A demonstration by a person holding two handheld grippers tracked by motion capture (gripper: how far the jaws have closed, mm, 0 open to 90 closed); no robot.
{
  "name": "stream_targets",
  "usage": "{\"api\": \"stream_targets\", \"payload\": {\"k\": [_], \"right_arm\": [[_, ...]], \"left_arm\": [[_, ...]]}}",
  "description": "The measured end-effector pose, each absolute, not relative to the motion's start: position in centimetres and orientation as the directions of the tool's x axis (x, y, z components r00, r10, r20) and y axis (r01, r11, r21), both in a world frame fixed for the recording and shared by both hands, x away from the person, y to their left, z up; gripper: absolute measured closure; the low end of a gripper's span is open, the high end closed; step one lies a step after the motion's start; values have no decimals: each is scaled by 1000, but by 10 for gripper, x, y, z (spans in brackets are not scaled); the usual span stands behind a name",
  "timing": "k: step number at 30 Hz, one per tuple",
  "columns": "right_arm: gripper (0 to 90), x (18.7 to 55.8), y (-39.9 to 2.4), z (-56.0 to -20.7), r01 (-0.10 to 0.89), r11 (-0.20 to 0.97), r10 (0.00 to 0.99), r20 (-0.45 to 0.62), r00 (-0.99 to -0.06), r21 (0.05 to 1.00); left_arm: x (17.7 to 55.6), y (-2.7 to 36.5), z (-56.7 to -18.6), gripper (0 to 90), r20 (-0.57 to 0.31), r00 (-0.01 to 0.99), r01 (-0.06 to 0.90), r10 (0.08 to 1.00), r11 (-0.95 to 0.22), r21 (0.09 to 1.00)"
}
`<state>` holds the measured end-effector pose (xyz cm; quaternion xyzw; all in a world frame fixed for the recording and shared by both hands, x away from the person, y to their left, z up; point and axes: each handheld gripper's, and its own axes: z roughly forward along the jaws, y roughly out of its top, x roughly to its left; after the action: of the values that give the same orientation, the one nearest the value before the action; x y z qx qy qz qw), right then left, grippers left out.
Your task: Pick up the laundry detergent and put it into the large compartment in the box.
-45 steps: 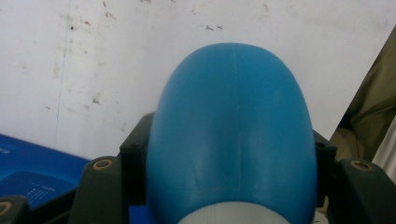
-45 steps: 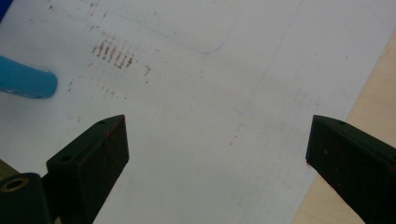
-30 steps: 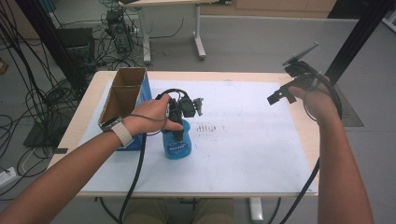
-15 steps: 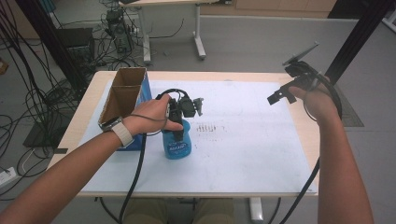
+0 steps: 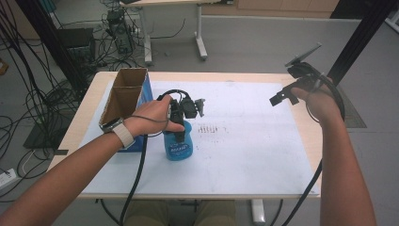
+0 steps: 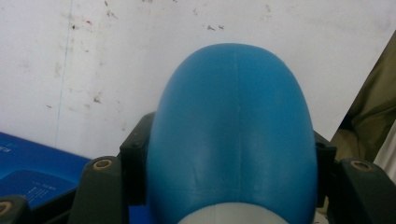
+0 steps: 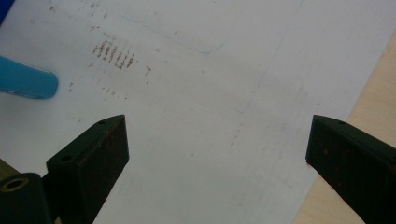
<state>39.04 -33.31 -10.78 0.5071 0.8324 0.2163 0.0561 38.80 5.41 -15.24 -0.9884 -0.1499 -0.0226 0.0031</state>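
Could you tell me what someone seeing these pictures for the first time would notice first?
Most likely the bright blue bottle standing left of centre on the white sheet, with the left claw shut on it from above. Next, the open cardboard box just to its left, near the table's left edge. Lastly the right claw, held in the air over the sheet's far right corner, its jaws wide apart with nothing between them.
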Motion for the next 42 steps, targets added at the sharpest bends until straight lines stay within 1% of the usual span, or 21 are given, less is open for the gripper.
{"api": "stream_targets", "payload": {"k": [42], "right_arm": [[58, 390, -332, -107, 821, 389, 870, 125, -477, 418]], "left_arm": [[387, 54, -153, 383, 45, 951, 305, 304, -952, 4]]}}
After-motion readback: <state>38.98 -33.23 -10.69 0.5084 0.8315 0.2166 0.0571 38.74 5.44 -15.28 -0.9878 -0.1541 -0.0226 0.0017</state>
